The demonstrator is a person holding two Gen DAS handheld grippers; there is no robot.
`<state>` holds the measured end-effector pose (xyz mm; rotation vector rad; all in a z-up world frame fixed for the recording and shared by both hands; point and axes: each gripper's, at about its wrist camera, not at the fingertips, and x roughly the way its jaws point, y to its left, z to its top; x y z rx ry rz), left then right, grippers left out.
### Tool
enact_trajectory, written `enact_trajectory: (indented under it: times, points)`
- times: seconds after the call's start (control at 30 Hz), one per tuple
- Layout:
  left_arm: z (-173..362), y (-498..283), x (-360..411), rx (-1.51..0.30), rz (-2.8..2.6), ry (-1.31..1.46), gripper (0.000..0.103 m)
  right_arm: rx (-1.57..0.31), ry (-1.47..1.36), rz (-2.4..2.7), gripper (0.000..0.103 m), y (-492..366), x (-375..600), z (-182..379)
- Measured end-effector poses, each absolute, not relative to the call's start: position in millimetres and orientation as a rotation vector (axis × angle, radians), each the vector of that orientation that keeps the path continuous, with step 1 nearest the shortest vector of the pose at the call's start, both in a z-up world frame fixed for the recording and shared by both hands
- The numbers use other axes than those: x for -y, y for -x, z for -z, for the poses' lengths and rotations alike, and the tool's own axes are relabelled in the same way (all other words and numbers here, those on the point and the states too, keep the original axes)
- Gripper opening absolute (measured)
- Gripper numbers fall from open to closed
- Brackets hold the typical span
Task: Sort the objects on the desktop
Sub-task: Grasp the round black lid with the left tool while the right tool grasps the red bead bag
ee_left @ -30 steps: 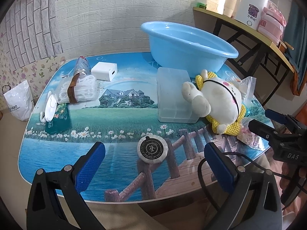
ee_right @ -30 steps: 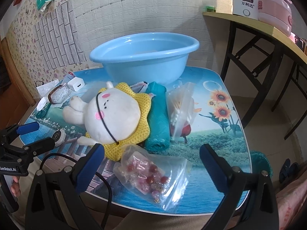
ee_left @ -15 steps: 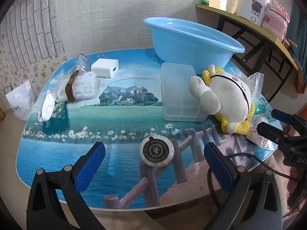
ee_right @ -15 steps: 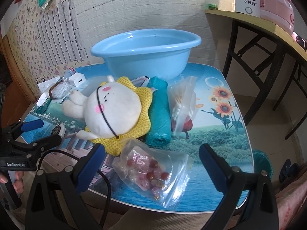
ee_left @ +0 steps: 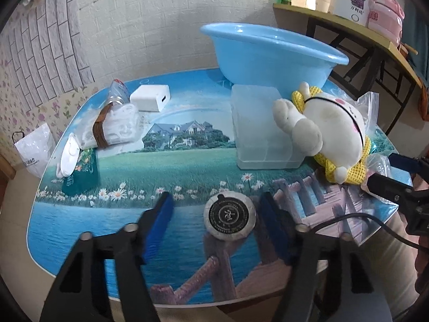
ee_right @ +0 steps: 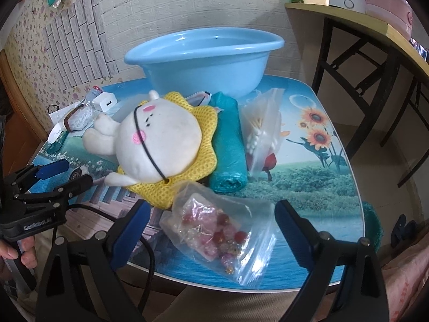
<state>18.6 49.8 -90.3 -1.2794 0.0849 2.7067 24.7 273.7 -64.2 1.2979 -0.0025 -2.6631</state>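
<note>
The left claw point(ee_left: 215, 221) fills the lower middle of its frame with fingers partly parted, while the right claw point(ee_right: 209, 226) sits low in its own frame, fingers spread wide.

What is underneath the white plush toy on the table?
The plush toy lies on a yellow mesh piece, leaning against the clear plastic box. A green roll sits beside it. Whatever lies under the mesh is covered.
</note>
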Motion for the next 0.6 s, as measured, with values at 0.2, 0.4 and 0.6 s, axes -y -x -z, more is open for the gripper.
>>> enact_trajectory:
  times: [0.2,0.4,0.6]
  points:
    - [89.5,-18.3,-50.6,-0.082,-2.714,1.261,0.054,0.017,-1.303,2.667,0.095,-21.9,-272.8,67.4]
    - [89.5,-21.2,-53.1,-0.097,-2.708,1.231,0.035,0.027,-1.306,2.669,0.089,-19.5,-274.0,69.8]
    - [89.0,-21.6,-53.2,-0.092,-2.707,1.226,0.034,0.054,-1.298,2.659,0.07,-18.8,-277.8,70.5]
